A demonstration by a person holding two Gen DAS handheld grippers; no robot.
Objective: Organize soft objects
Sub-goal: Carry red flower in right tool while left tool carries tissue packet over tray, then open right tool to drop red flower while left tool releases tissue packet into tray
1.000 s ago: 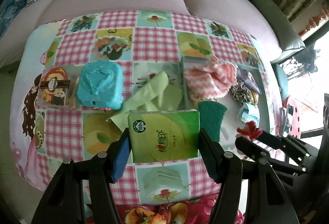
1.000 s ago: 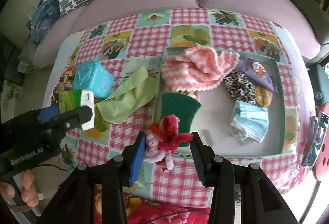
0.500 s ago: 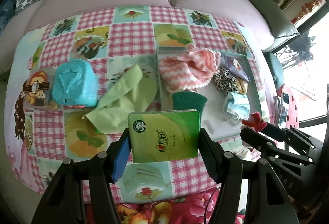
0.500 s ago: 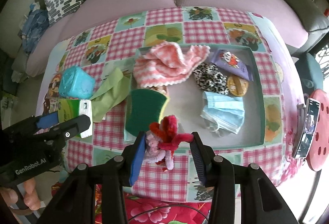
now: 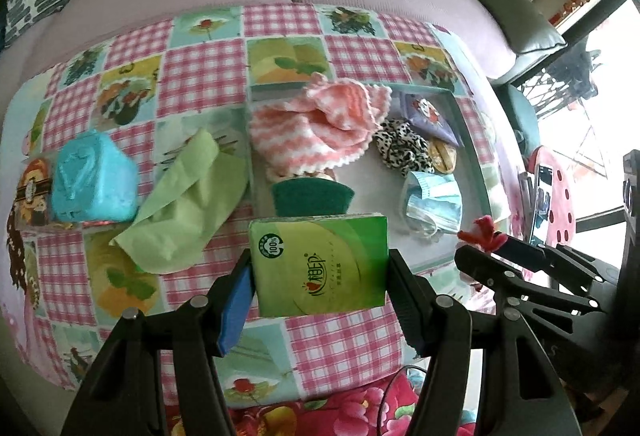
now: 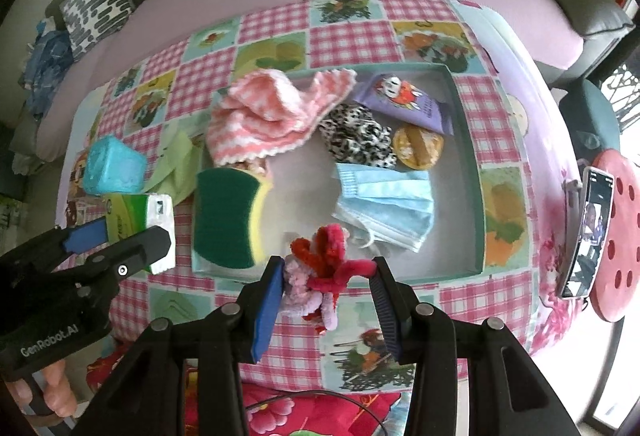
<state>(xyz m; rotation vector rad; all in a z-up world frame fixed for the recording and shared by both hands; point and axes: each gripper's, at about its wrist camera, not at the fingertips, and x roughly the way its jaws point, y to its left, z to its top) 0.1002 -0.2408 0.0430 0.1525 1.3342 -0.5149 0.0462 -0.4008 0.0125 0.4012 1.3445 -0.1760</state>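
- A green tissue pack [image 5: 320,264] is gripped flat between the fingers of the left gripper [image 5: 320,282], held above the near edge of the checked tablecloth [image 5: 200,75] — in the left wrist view it sits at 6 o'clock, just short of the tray.
- A red-and-pink chenille flower [image 6: 322,268] is clamped in the right gripper [image 6: 326,286], held over the near wall of the teal tray [image 6: 478,195], at about 6 o'clock in the right wrist view.
- Inside the tray, a green-and-yellow sponge [image 6: 228,218] is seen at 9 o'clock, leaning over the left wall; a pink-and-white knitted cloth [image 6: 264,115] is piled at 11 o'clock, partly draped over the rim.
- A leopard-print scrunchie [image 6: 358,135] lies near the tray's centre, touching a blue face mask [image 6: 388,203] at 3 o'clock of centre.
- A purple packet [image 6: 404,99] rests against the far right corner, with a round yellow puff [image 6: 418,147] just beside it.
- Outside the tray, at 9 o'clock in the left wrist view, a light green cloth [image 5: 188,203] is spread crumpled on the tablecloth — a turquoise block [image 5: 94,181] stands just beside it.
- A phone [image 6: 588,232] is propped on a red stool [image 6: 616,244] at 3 o'clock, off the table.
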